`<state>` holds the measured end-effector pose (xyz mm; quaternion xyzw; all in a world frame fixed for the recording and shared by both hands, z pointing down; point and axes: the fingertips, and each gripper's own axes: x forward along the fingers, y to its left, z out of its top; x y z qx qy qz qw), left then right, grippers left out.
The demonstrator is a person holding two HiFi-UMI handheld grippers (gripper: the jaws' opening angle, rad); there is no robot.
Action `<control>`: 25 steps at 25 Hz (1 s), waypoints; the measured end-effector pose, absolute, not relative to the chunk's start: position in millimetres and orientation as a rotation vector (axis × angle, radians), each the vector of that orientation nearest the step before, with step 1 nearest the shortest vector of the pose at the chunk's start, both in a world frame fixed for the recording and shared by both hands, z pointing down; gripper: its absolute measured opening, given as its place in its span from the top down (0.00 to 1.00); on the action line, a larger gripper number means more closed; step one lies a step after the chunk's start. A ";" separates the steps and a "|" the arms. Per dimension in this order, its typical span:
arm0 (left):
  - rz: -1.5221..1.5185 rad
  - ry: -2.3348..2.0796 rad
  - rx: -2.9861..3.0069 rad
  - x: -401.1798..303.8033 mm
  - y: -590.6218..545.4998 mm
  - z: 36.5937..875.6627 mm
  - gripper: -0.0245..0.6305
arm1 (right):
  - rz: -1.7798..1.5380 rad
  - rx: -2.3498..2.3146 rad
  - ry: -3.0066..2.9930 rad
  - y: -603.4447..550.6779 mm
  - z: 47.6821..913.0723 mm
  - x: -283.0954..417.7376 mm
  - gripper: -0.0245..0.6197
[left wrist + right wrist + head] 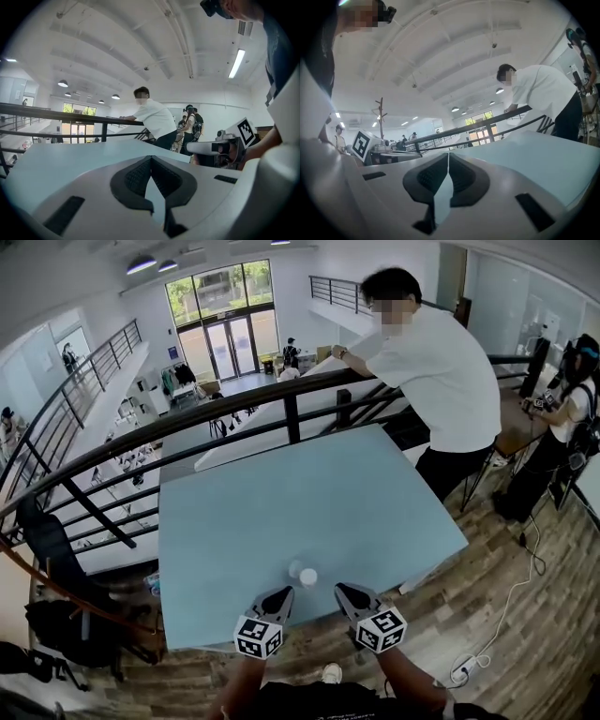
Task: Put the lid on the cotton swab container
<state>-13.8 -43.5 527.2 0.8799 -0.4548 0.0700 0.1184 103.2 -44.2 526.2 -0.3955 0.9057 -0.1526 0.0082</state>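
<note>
Jaws of the left gripper [151, 159] meet at their tips with nothing between them; jaws of the right gripper [448, 154] are likewise closed and empty. Just ahead of both tips and between them, two small round pieces rest on the pale blue desk [281, 493]. One is the clear cotton swab container [294, 568]. The other, beside it and nearer the right jaws, is the white lid [308, 577] — though at this size the two cannot be told apart with certainty. Both are probably light, thin plastic — smooth and easily tipped or skidded. Suggested hold: lid lightly by opposite points of its rim, container steadied low on its wall. Beyond the desk, a person [441, 381] leans on a railing [292, 420].
</note>
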 end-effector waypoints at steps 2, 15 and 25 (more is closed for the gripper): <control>0.193 -1.348 2.561 -15.4 -47.1 526.4 0.94 | -0.482 -1.226 2.818 -49.3 526.0 101.7 0.93; 0.165 -1.336 2.584 -40.2 -87.9 518.4 0.94 | -0.423 -1.275 2.848 -89.1 521.2 76.9 0.93; 0.142 -1.289 2.615 -75.7 -133.3 514.3 0.94 | -0.399 -1.361 2.840 -125.5 518.3 45.5 0.93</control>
